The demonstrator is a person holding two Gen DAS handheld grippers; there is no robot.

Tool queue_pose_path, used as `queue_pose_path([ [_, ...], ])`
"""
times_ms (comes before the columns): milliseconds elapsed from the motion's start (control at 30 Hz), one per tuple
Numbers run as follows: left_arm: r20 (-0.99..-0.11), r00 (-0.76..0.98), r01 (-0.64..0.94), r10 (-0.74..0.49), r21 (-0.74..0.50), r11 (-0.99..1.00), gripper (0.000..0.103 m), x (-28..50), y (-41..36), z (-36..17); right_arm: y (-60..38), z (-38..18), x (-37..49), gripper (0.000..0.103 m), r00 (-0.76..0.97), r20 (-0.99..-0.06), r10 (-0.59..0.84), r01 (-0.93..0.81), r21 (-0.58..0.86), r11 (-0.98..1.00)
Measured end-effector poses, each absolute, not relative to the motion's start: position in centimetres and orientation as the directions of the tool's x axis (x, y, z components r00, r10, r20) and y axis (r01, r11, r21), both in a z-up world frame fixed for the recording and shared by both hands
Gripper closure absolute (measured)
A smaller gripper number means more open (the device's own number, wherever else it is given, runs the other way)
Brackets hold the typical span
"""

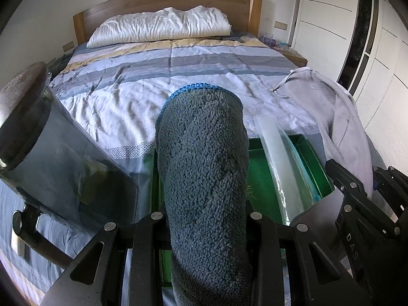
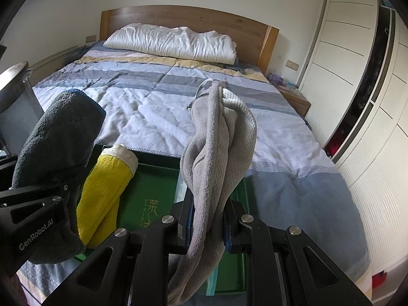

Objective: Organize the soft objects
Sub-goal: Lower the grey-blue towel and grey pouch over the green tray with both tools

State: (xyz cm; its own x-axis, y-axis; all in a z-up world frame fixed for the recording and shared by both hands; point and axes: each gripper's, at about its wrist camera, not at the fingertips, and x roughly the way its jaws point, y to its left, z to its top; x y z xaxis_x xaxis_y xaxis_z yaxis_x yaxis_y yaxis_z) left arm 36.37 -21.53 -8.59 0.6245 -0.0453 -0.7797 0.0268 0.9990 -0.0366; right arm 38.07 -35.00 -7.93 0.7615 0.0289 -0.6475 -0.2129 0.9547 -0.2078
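Observation:
My left gripper is shut on a rolled dark blue-grey fluffy towel with a blue edge, which sticks up and forward over a green box. In the right wrist view the same towel and left gripper hang over the box's left side. My right gripper is shut on a bunched light grey towel above the green box. It also shows at the right edge of the left wrist view. A rolled yellow towel with a white end lies in the box's left part.
The box rests at the foot of a bed with a striped quilt. A white pillow lies against the wooden headboard. A dark grey chair-like object stands at the left, white wardrobe doors at the right. A clear plastic strip crosses the box.

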Motion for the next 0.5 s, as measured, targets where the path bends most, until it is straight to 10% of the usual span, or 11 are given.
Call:
queue_pose_path([
  [500,-0.805,0.591,0.050,-0.057,-0.035,0.998,0.077,39.1,-21.5,-10.3,-35.0,-9.8,40.7,0.086,0.732,-0.680,0.039,-0.251,-0.217,0.943],
])
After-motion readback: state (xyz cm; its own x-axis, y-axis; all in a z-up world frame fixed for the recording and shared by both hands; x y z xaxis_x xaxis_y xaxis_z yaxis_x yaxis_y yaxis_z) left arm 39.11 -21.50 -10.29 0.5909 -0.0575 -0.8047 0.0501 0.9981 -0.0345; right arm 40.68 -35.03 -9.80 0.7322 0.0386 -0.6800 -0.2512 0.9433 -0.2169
